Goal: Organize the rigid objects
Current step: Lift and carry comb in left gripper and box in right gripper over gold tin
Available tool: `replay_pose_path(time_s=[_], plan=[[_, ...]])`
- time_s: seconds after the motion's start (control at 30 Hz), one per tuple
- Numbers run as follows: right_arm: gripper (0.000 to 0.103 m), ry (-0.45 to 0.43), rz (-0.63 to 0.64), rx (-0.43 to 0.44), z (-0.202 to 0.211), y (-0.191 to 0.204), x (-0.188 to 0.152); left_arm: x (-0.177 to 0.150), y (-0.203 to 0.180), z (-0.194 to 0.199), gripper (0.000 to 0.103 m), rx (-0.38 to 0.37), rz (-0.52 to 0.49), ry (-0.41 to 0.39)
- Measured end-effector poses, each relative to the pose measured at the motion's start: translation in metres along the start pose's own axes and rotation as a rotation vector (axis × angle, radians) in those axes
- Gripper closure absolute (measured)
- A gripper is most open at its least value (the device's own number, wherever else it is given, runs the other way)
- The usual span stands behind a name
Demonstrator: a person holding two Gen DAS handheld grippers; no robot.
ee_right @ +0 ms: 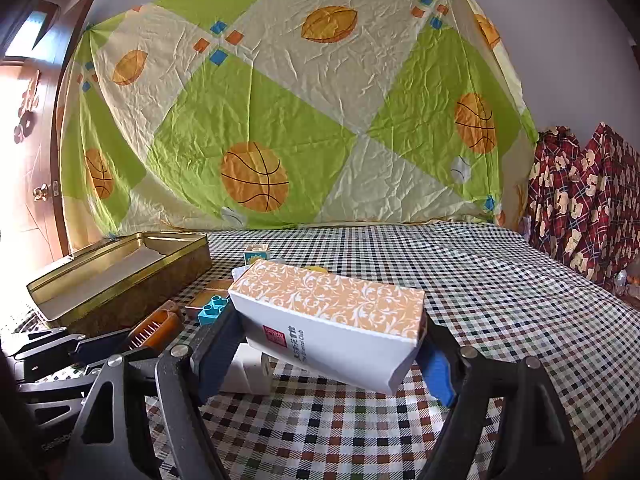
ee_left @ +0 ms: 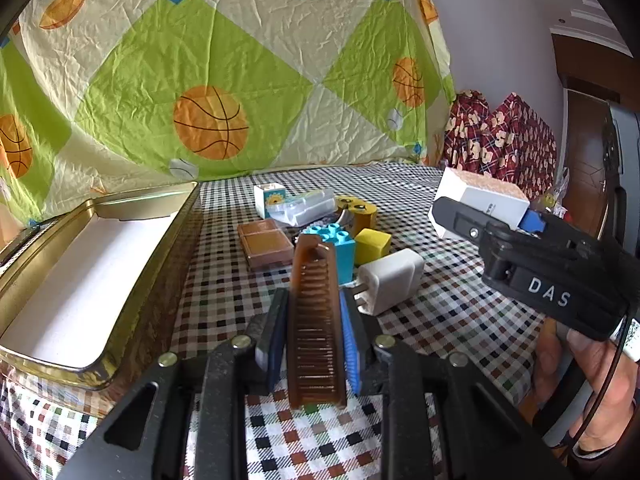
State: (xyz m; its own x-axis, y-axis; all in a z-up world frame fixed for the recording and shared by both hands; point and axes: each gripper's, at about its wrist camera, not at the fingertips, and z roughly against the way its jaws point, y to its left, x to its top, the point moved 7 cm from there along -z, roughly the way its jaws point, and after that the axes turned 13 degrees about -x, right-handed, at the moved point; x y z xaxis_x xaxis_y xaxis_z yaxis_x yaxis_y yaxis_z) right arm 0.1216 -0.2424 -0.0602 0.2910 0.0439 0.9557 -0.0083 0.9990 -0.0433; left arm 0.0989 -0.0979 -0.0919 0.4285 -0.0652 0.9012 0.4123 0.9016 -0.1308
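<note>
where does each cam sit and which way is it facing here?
Left wrist: on the left gripper, facing the backdrop over the table clutter; it holds a brown comb; right gripper and the person's hand show.
Right wrist: on the right gripper, same direction, clamping a box.
Shared: gold tin, comb, box.

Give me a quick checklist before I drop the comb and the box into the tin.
1. Left gripper shut on the comb: ok.
2. Right gripper shut on the box: ok, though the box sits tilted.
3. Tin open, lid off: ok.
4. Room in the tin: ok, its white floor shows bare in the left view; the near corner is hidden.
5. Grippers apart from each other: ok, a gap shows in both views.
6. Box fits the tin lengthwise: cannot tell.
</note>
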Motion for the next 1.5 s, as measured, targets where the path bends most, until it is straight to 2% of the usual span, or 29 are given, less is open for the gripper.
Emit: replay_pose_path(time_s=[0.27, 0.47, 0.63, 0.73, 1.5], plan=[[0.023, -0.040, -0.018, 0.015, 0.005, -0.002, 0.000, 0.007, 0.000, 0.013, 0.079, 0.017, -0.016, -0.086], [0.023, -0.063, -0.033, 0.020, 0.008, -0.004, 0.002, 0.013, -0.001, 0.022, 0.079, 0.051, -0.054, -0.134], [0.023, -0.064, -0.035, 0.020, 0.008, -0.004, 0.002, 0.019, 0.013, 0.032, 0.079, 0.105, -0.036, -0.182], [0.023, -0.062, -0.032, 0.020, 0.008, -0.004, 0.001, 0.019, 0.024, 0.033, 0.079, 0.087, 0.021, -0.176], [0.023, -0.072, -0.062, 0.003, 0.010, -0.009, 0.002, 0.017, 0.035, 0.043, 0.079, 0.116, 0.021, -0.199]])
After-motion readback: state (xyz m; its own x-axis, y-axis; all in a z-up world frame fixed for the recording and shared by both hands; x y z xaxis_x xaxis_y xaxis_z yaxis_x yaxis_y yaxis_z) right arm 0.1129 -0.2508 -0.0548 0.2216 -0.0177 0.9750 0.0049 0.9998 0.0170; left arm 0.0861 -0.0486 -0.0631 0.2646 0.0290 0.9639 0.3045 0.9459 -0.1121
